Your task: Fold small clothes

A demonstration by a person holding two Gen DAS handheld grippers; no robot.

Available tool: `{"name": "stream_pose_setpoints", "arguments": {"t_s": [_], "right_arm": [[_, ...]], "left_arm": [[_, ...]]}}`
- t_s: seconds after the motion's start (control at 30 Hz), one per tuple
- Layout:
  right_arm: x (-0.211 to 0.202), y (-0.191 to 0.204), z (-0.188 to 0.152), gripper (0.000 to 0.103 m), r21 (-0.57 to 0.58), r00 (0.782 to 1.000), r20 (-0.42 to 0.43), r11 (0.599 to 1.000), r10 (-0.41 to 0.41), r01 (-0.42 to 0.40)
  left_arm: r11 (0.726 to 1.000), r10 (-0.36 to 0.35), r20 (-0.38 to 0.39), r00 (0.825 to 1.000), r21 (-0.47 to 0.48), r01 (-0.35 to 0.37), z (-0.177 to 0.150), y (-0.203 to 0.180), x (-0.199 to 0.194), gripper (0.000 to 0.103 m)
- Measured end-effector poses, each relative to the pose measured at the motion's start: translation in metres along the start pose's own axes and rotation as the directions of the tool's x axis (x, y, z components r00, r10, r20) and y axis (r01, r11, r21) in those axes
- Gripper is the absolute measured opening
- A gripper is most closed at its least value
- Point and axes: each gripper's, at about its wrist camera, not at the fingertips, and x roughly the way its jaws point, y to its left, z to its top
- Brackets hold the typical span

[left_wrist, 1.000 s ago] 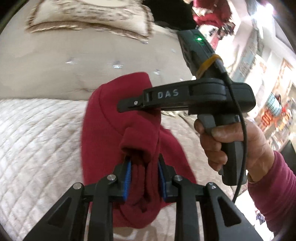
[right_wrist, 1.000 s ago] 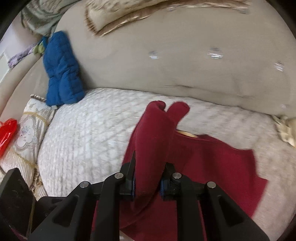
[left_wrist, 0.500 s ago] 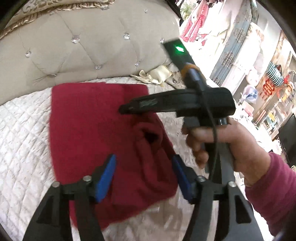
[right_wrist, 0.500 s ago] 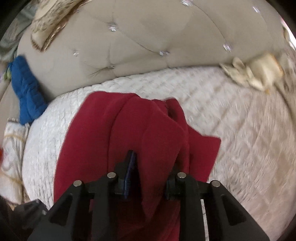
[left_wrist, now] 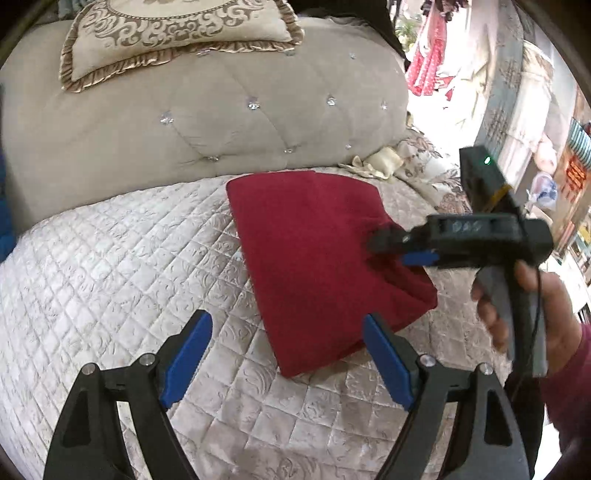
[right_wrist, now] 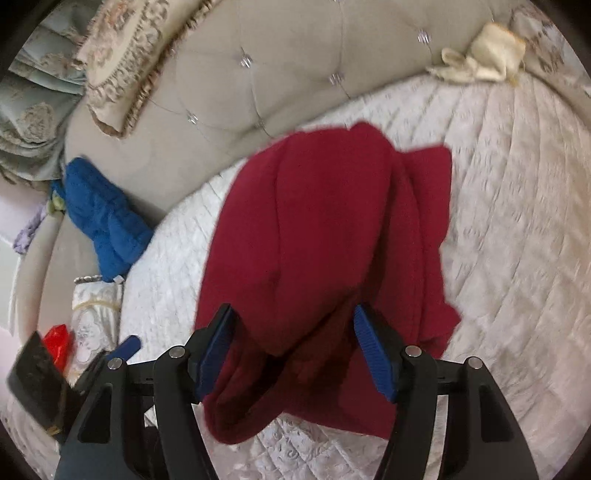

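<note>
A dark red garment (left_wrist: 314, 258) lies folded on the quilted white bedspread (left_wrist: 110, 277). My left gripper (left_wrist: 284, 350) is open and empty, just in front of the garment's near edge. My right gripper (right_wrist: 293, 343) is open, its blue pads on either side of a raised fold of the red garment (right_wrist: 325, 240) without clamping it. In the left wrist view the right gripper (left_wrist: 391, 243) sits at the garment's right edge, held by a hand.
A beige tufted headboard (left_wrist: 184, 129) rises behind the bed, with a patterned pillow (left_wrist: 177, 33) on top. A blue quilted item (right_wrist: 103, 218) lies at the left, a cream cloth (right_wrist: 484, 55) at the far right, a red packet (right_wrist: 57, 343) at the left edge.
Both grippers have opened and let go of the red garment. The left gripper has drawn back from it, and the garment now lies flatter on the bedspread.
</note>
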Motion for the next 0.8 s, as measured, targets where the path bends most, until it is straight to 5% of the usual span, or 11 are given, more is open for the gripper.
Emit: {"name": "stream_pose_setpoints", "arguments": {"t_s": [0.07,0.13,0.33,0.53,0.7,0.8], "right_arm": [[0.012,0.001,-0.001,0.045,0.013,1.000,-0.011,1.000,-0.013,0.013],[0.014,0.005,-0.001,0.005,-0.066,0.995,0.018,0.993,-0.097,0.098],[-0.022,0.006,-0.010,0.003,-0.188,0.952,0.150,0.937,-0.267,0.293],[-0.021,-0.013,-0.010,0.005,-0.169,0.965,0.139,0.955,-0.223,0.245],[-0.051,0.012,-0.010,0.006,-0.184,0.939,0.279,0.949,-0.200,0.256],[-0.044,0.022,-0.005,0.006,-0.186,0.917,0.278,0.921,-0.286,0.344]], "left_arm": [[1.000,0.012,0.006,1.000,-0.007,-0.012,0.002,-0.004,-0.002,0.087],[1.000,0.014,-0.003,1.000,-0.025,-0.014,0.006,-0.007,0.003,0.087],[0.996,-0.010,0.008,1.000,-0.089,0.011,0.014,-0.014,0.033,0.088],[0.996,0.006,-0.060,0.998,-0.086,-0.011,0.007,-0.018,0.080,0.088],[0.998,0.017,-0.048,0.999,-0.067,-0.020,0.003,-0.019,0.087,0.088],[0.998,0.009,-0.043,0.999,-0.056,-0.011,0.002,-0.019,0.088,0.088]]}}
